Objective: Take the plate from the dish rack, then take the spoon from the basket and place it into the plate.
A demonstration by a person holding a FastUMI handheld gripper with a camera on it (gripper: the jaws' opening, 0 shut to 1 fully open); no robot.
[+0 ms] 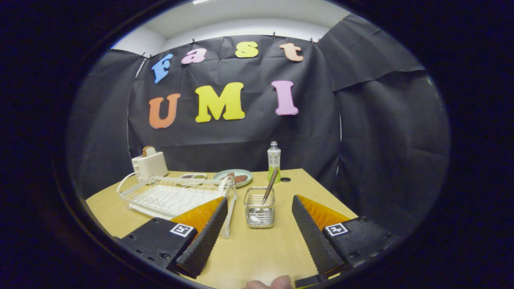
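Jaws wide open, empty, just short of basket (pixel 260 212). Approach spoon (pixel 270 186) handle centred btwn jaws, close above basket rim, lift straight to plate (pixel 233 177).

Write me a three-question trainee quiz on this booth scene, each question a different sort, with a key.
1. True or false: the tool is shut on the metal spoon.
2. Where does the spoon stand? A) in the small wire mesh basket B) on the pale green plate C) in the white wire dish rack
3. Fill in: the white toaster stands beyond the ____.

Key:
1. False: the fingers are spread apart, with the basket ahead between them.
2. A
3. dish rack
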